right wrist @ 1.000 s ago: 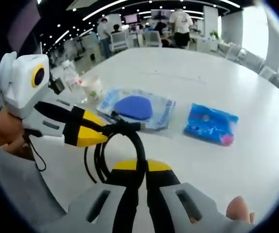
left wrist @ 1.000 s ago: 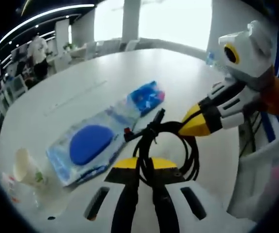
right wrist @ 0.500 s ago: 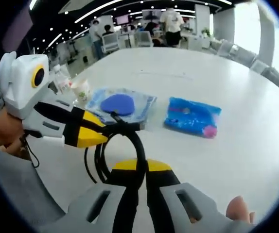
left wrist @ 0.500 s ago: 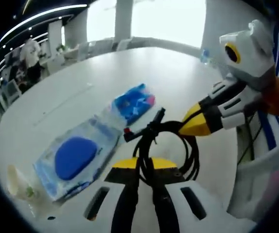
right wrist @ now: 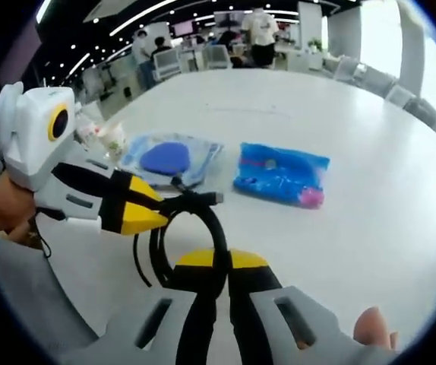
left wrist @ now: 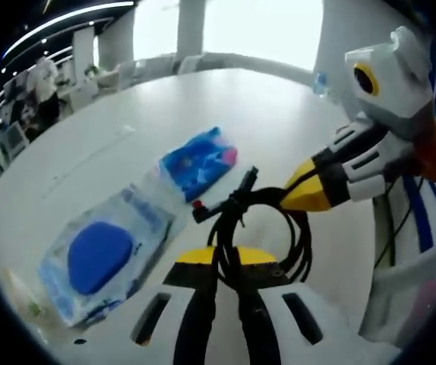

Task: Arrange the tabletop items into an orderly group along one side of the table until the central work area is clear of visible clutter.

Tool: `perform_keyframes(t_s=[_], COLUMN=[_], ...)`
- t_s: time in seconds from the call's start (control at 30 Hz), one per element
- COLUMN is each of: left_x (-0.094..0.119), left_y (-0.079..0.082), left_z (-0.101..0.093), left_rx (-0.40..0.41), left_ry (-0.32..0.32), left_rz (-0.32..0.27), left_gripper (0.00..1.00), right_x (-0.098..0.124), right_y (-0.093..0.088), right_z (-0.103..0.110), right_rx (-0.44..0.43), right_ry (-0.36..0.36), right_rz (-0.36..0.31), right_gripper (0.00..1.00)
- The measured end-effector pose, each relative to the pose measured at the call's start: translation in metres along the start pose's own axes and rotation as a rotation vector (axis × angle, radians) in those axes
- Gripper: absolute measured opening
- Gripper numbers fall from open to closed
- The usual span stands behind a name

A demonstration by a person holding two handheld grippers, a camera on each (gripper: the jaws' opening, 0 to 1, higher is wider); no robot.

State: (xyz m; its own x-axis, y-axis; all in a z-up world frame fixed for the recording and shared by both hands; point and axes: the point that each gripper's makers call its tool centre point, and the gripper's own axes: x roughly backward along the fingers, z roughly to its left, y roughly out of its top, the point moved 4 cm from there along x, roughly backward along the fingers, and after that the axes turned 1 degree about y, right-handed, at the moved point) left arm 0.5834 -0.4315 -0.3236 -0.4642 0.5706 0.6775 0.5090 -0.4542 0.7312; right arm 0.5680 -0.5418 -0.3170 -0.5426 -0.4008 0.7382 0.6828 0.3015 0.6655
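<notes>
A coiled black cable [left wrist: 273,204] hangs between both grippers above the white table [left wrist: 150,106]. My left gripper [left wrist: 227,255] is shut on the coil's near side, its yellow tips pressed together. From the right, my right gripper [left wrist: 298,196] is shut on the coil's far side. In the right gripper view the right gripper [right wrist: 220,260] pinches the cable [right wrist: 212,217] and the left gripper [right wrist: 148,213] holds it from the left. A blue packet [left wrist: 199,158] [right wrist: 282,175] and a clear pouch with a blue oval [left wrist: 100,255] [right wrist: 169,158] lie flat on the table [right wrist: 370,152].
A paper cup [right wrist: 112,138] stands by the clear pouch near the table's edge. A hand [right wrist: 1,207] grips the left gripper's handle. Chairs [right wrist: 400,95] line the table's far side, and people stand at desks [right wrist: 260,34] in the background.
Both cameras have swung, so the packets sit lower and further left in each view. The cable stays held by both grippers. The cup has slipped out of the left gripper view.
</notes>
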Motion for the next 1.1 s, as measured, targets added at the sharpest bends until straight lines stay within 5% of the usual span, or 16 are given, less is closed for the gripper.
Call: perform_keyframes(t_s=[1.1], left_x=[-0.032], left_y=[-0.018], left_z=[0.019], left_rx=[0.093], left_ry=[0.005], left_rz=[0.084], left_gripper=[0.07], right_x=[-0.049], right_y=[-0.007], right_z=[-0.017], right_rx=[-0.023], right_ry=[0.028], right_rz=[0.086], right_gripper=[0.05])
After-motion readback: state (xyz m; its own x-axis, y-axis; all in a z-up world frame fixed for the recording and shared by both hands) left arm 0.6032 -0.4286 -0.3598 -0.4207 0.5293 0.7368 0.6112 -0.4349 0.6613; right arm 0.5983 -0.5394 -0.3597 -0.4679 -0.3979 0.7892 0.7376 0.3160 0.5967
